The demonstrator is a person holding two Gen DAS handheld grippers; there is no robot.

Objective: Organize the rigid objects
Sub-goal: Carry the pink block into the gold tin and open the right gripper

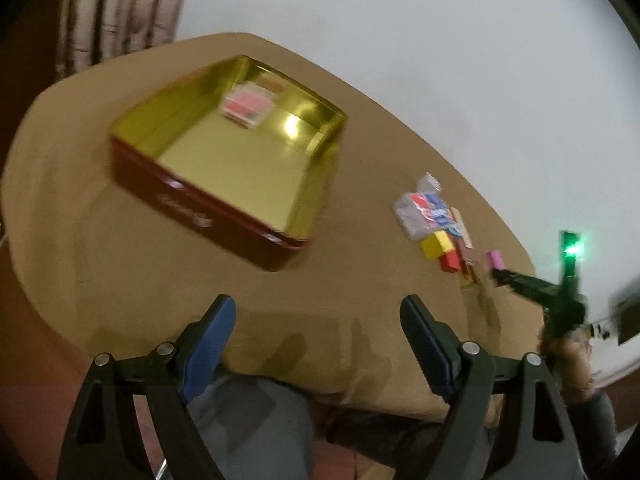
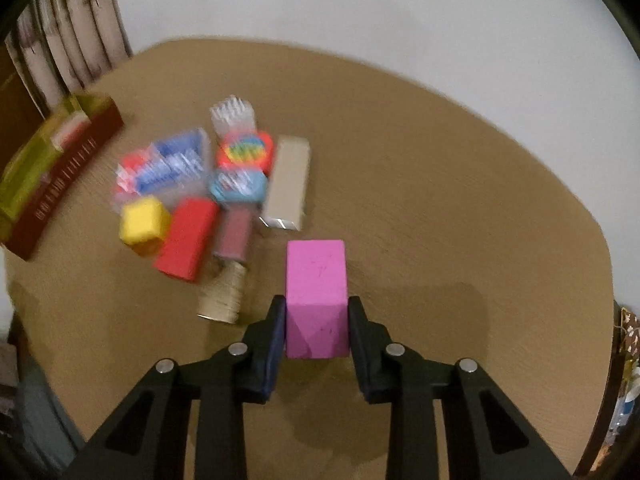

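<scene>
The pile [image 2: 208, 184] at 10 o'clock on the bench [image 2: 440, 200] is blurred, hard to read. The right tool [image 2: 316, 320] grips a pink block [image 2: 316, 280], matte, scuffed. The left tool [image 1: 316, 312] stands open, empty, the tin [image 1: 224, 160] at 11 o'clock.

pink block [image 2: 316, 280], yellow cube [image 2: 143, 220], gold-lined red tin [image 1: 200, 196].

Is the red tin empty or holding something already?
Not empty: the red tin holds one pinkish packet near its far wall; the rest of its gold floor is bare.
</scene>
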